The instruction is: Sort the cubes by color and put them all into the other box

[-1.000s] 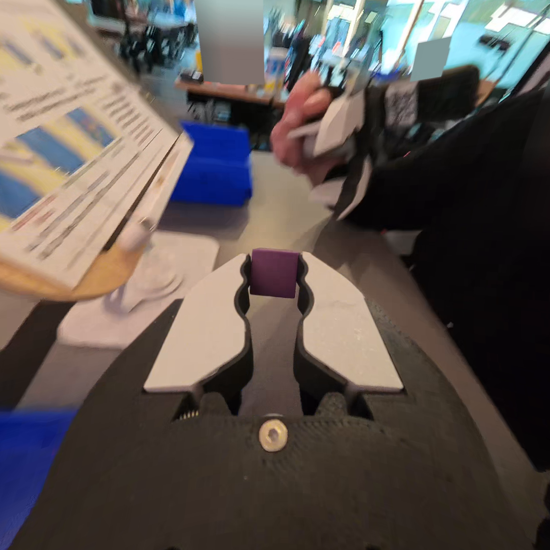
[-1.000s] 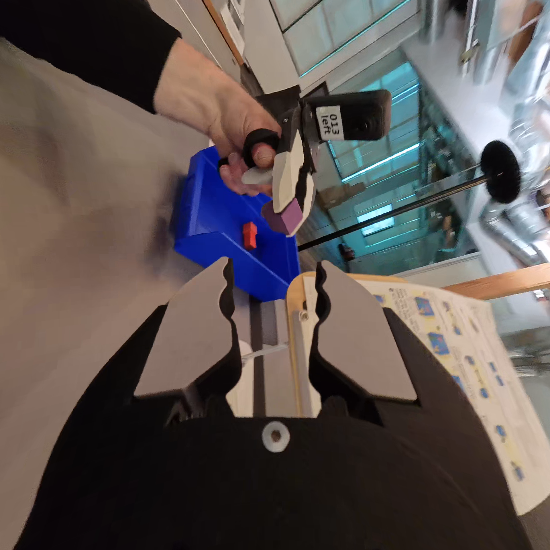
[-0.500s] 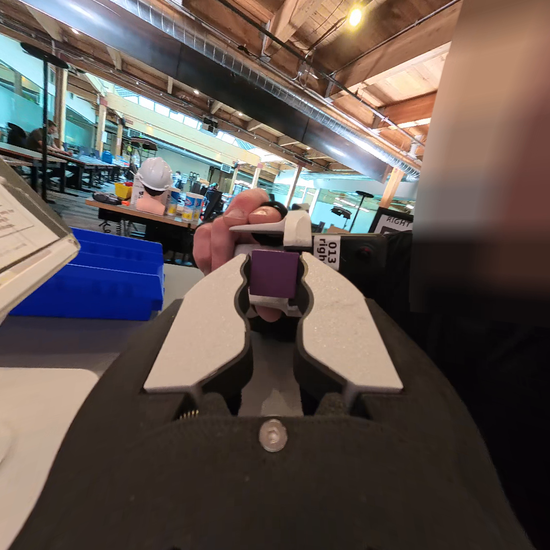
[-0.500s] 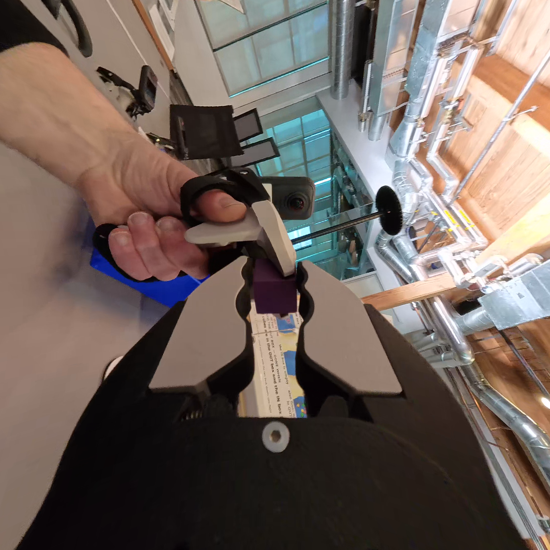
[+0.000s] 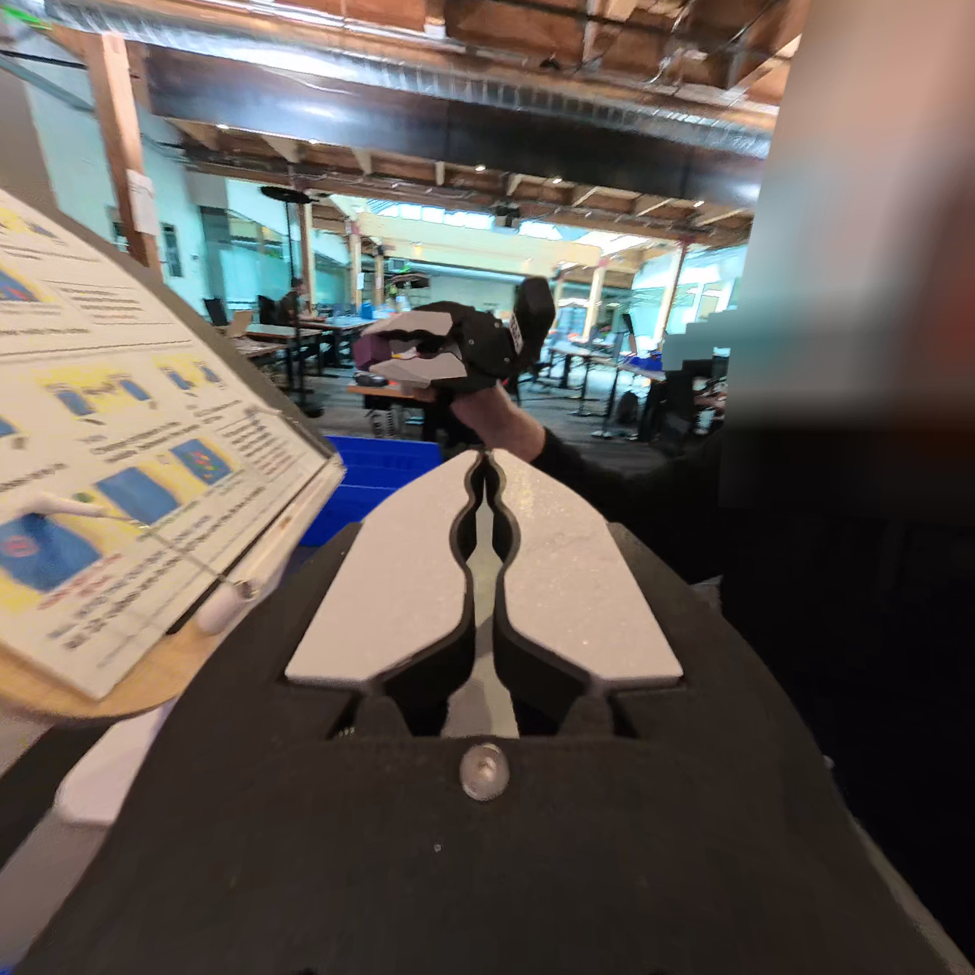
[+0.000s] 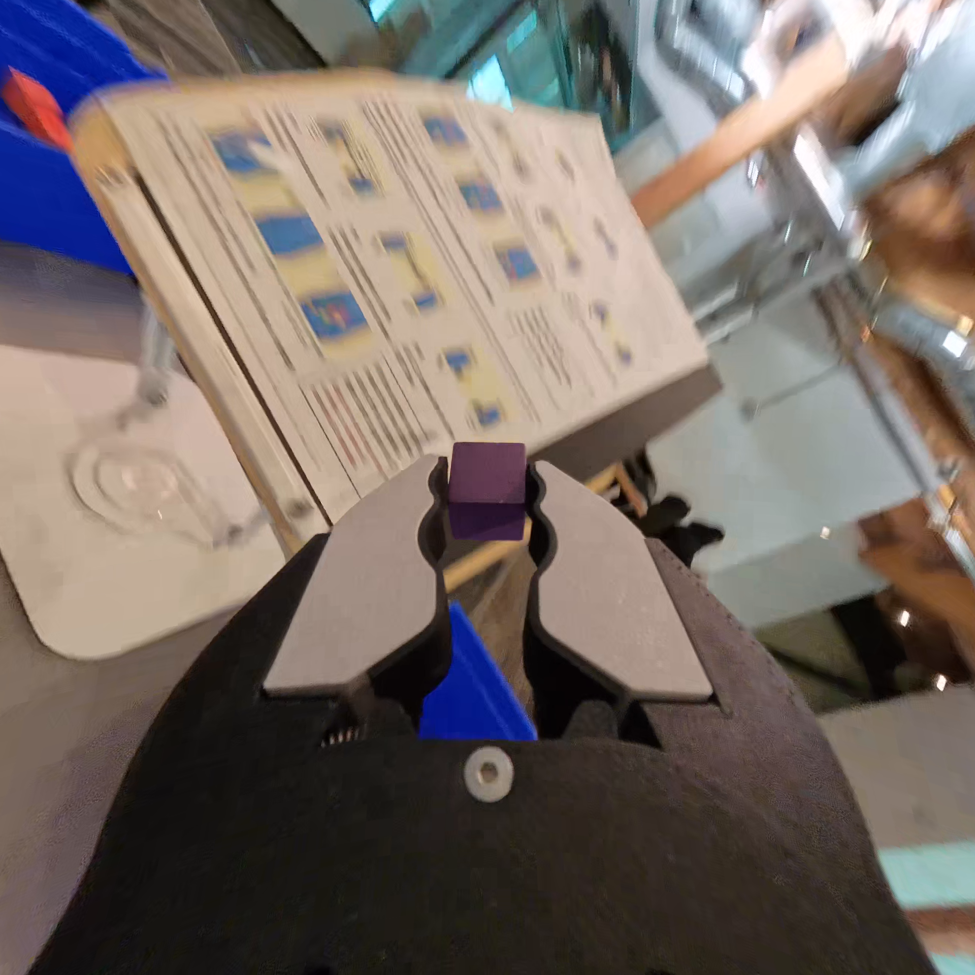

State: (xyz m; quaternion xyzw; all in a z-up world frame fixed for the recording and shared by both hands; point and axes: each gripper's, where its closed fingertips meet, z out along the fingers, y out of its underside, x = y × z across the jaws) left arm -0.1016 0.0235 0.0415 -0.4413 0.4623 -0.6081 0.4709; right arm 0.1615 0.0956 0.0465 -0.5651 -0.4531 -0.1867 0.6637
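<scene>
While held aloft: purple cube [image 6: 488,488] is gripped at the tips of the right claw [image 6: 488,483].
Left claw [image 5: 484,464]: clenched, nothing held.
Blue box [image 5: 369,475]: seen behind the instruction board [image 5: 132,475].
Red cube [image 6: 31,108]: lying in a blue bin [image 6: 37,174].

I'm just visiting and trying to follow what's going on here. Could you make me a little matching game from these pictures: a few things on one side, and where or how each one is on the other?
Things:
1. purple cube
2. left claw
3. red cube
4. instruction board

States or places:
A. shut, with nothing between its fingers
B. inside a blue box, at the far upper left of the right wrist view
C. pinched at the tips of the right claw
D. propped at a slant, covered in printed pictures

Pairs: 1-C, 2-A, 3-B, 4-D
</scene>
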